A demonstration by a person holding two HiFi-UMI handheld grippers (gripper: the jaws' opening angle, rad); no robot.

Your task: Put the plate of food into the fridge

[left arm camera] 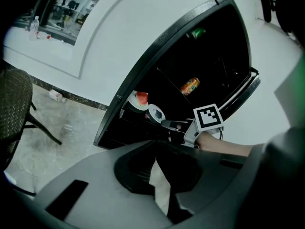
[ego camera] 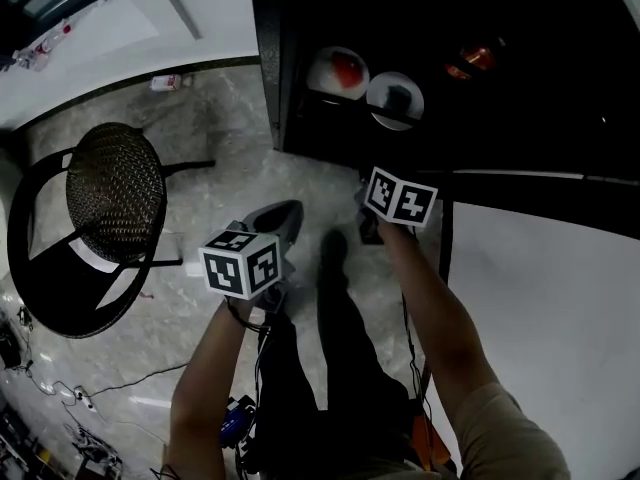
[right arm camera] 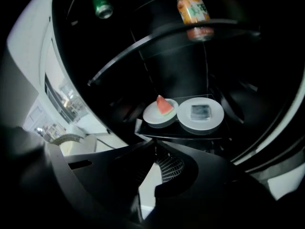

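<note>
1. Fridge (ego camera: 520, 78) open and dark inside, at the far edge of a pale marbled floor (ego camera: 220, 138).
2. Wicker chair (ego camera: 115, 193) on that floor, off to the left, well apart from the fridge.
3. Left gripper (left arm camera: 155, 151) held back from the fridge opening, jaws closed with nothing between them.
4. Right gripper (right arm camera: 153, 151) nearer the opening, aimed at the lower shelf (right arm camera: 181, 136), jaws likewise together and empty, clear of both plates.
5. Plate with the watermelon wedge (right arm camera: 155, 119) already inside the fridge on the lower shelf, just left of the plate with the dark square piece (right arm camera: 214, 120), rims touching or nearly so.
6. Orange can (right arm camera: 193, 8) on the upper shelf (right arm camera: 157, 37) above the plates.
7. Green can (right arm camera: 102, 5) higher up and to the left.
</note>
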